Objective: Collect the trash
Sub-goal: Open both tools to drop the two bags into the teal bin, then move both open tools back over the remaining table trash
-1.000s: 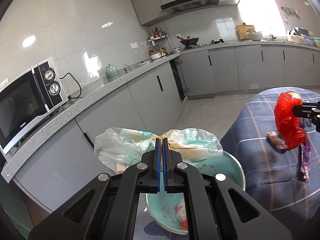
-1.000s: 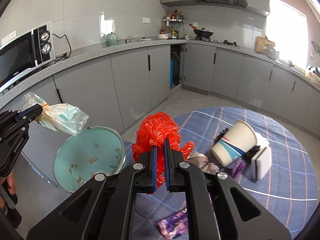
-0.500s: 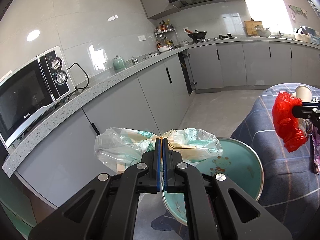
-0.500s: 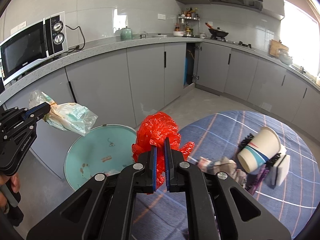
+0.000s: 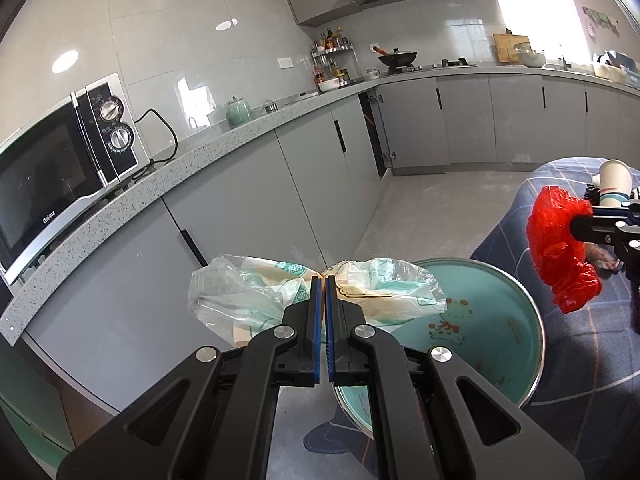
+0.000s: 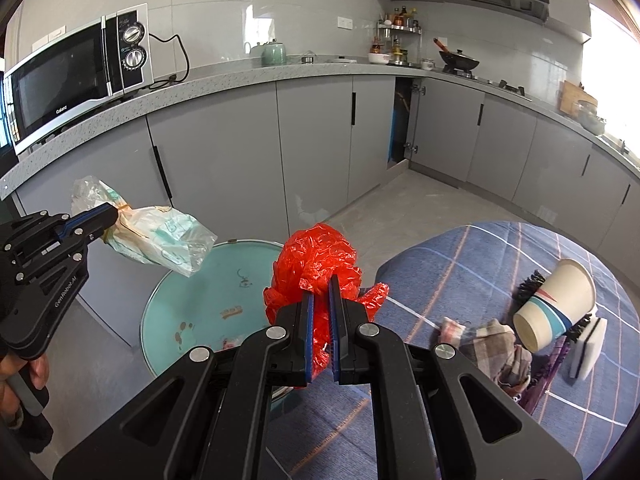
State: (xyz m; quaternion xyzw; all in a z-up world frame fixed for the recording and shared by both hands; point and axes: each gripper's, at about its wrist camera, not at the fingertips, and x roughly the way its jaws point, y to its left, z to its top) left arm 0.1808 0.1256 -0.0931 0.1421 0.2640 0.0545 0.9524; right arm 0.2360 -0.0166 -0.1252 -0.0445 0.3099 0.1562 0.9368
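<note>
Left tool [image 5: 323,280]: I have it clamped on the clear printed bag [image 5: 248,292], held above the teal bin [image 6: 188,312]. Right tool [image 6: 321,288]: clamped on the red plastic bag [image 6: 316,256], near the bin's rim, off the desk's [image 6: 460,256] edge. Neither piece dropped yet. Left on the desk: paper cup [image 6: 556,304], checked cloth [image 6: 492,340], white sponge [image 6: 588,348].

You see crinkled glossy red plastic bag [image 6: 316,260], thin clear printed plastic wrapper [image 5: 256,292], smooth enamel-look basin [image 6: 192,304], paper cup [image 6: 556,304], woven plaid cloth [image 6: 460,248]
</note>
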